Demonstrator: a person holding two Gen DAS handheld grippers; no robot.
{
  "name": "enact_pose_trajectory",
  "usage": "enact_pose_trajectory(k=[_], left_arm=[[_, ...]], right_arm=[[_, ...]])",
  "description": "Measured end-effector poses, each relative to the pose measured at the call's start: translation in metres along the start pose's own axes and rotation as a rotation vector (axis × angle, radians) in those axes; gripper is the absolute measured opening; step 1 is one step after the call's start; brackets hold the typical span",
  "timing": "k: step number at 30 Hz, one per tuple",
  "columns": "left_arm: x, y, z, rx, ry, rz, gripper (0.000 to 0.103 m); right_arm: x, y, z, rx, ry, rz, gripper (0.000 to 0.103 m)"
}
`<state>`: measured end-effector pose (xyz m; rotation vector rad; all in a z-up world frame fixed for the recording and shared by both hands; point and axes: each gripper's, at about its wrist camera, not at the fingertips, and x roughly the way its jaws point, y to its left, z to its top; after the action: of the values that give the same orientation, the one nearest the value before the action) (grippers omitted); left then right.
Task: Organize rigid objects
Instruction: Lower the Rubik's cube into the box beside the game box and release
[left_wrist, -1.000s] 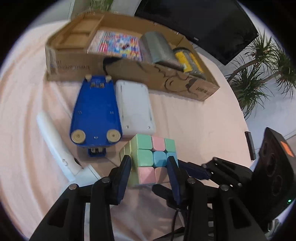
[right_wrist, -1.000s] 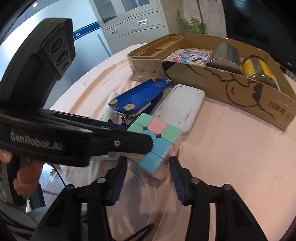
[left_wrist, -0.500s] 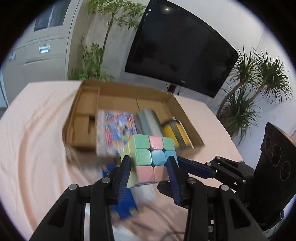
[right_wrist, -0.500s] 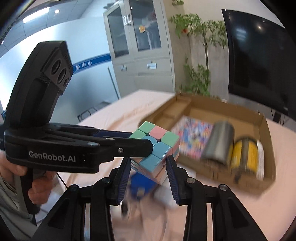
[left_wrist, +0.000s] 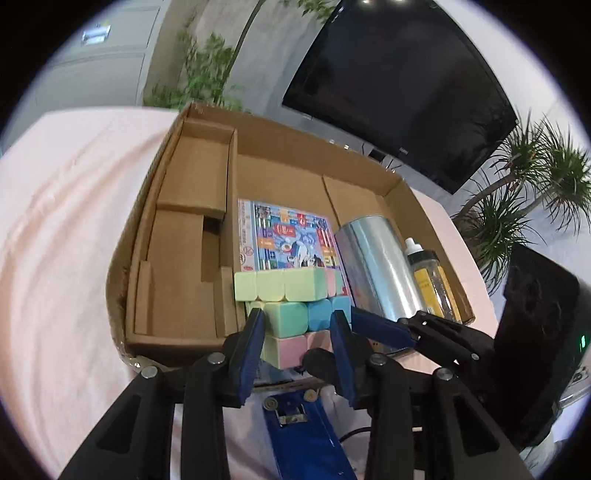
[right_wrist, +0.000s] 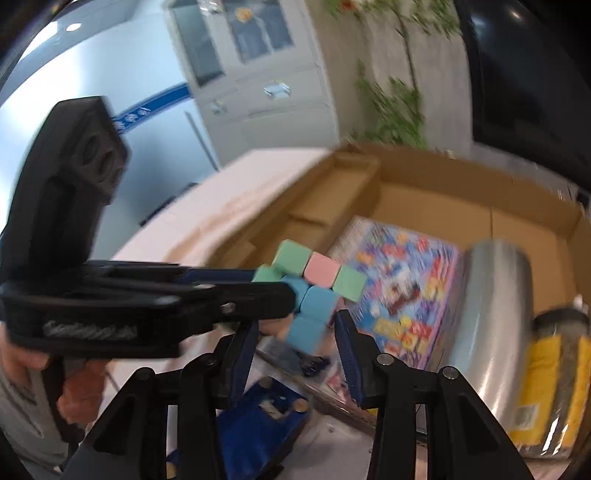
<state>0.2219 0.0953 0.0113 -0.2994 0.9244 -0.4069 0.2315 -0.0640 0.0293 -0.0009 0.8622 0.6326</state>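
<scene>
A pastel puzzle cube (left_wrist: 291, 317) hangs in the air over the near wall of the cardboard box (left_wrist: 155, 184), its top layer twisted out of line. My left gripper (left_wrist: 297, 343) is closing on it, and both blue pads press its sides. My right gripper (right_wrist: 295, 347) reaches in from the right. Its jaws are opening around the cube (right_wrist: 317, 291), with a thin gap at the right pad. The left gripper's fingers (right_wrist: 236, 299) cross the right wrist view and hide the cube's left side.
The box (right_wrist: 443, 173) holds a colourful flat pack (left_wrist: 288, 236), a silver cylinder (left_wrist: 373, 266) and a yellow-labelled bottle (left_wrist: 428, 277); its left compartments are bare cardboard. A blue tool (left_wrist: 306, 435) lies on the pink cloth below. A person's hand (right_wrist: 81, 391) grips the left handle.
Both grippers lifted the cube off the table and carried it to the box. The cube's top layer has turned. The right jaws stand wider than before.
</scene>
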Motion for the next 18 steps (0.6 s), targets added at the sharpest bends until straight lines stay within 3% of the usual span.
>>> enact_pose_trajectory(k=[5,13,18], left_arm=[[-0.002,-0.003,-0.005,-0.01,0.017,0.009,0.035],[0.006,0.001,-0.001,-0.035,0.06,-0.077,0.035],[0.005,0.004,0.002,-0.045,0.104,-0.077,0.036]], right_arm=[[0.009,0.001,0.001,0.019,0.035,-0.01,0.043],[-0.011,0.003,-0.01,0.108,0.067,-0.039,0.047],[-0.008,-0.002,-0.01,0.14,0.101,0.044,0.055]])
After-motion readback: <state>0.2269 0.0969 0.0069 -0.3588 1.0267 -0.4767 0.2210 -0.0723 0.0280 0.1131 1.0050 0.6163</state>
